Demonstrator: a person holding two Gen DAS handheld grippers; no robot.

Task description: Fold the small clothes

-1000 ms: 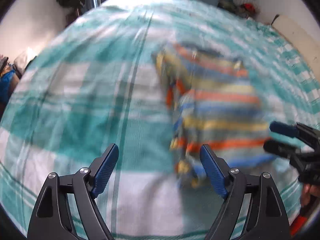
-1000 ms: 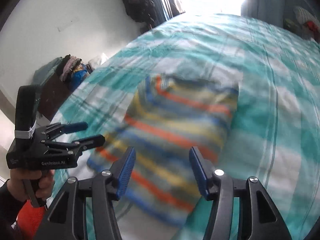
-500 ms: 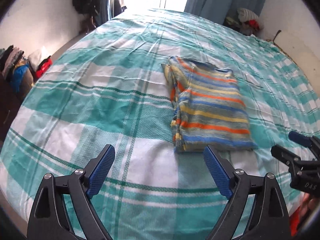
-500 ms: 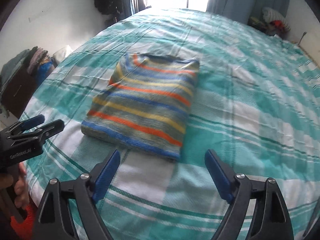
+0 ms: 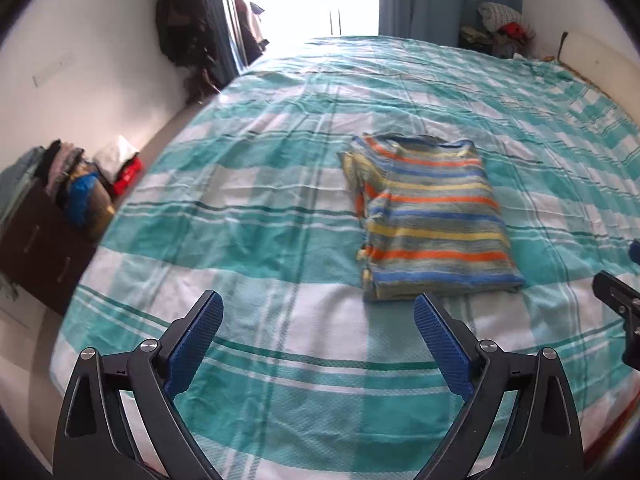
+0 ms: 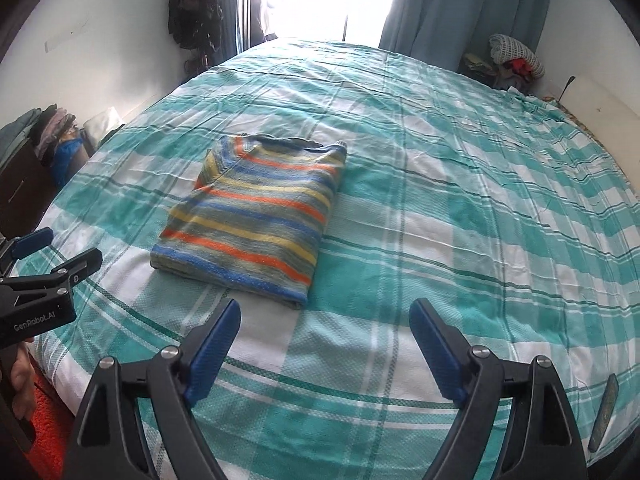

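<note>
The striped knit top (image 5: pixel 432 216) lies folded into a flat rectangle on the bed (image 5: pixel 240 208), a soft, light, limp bundle that would likely sag if lifted by one edge; best taken at the near folded corners. Left gripper (image 5: pixel 318 340) and right gripper (image 6: pixel 322 340) hang spread wide and empty, short of its near edge, apparently not touching it

Folded knit garment (image 5: pixel 434 224) (image 6: pixel 256 218): horizontal stripes of orange, blue and yellow on grey-green. Beneath the garment, woven bedsheet (image 5: pixel 248 216) (image 6: pixel 460 216): teal-and-white check with thin dark green lines. Nearer than the garment, two black grippers with ribbed blue pads (image 5: pixel 440 344) (image 6: pixel 212 346). Beyond the garment, blue-grey curtain (image 6: pixel 448 8).
</note>
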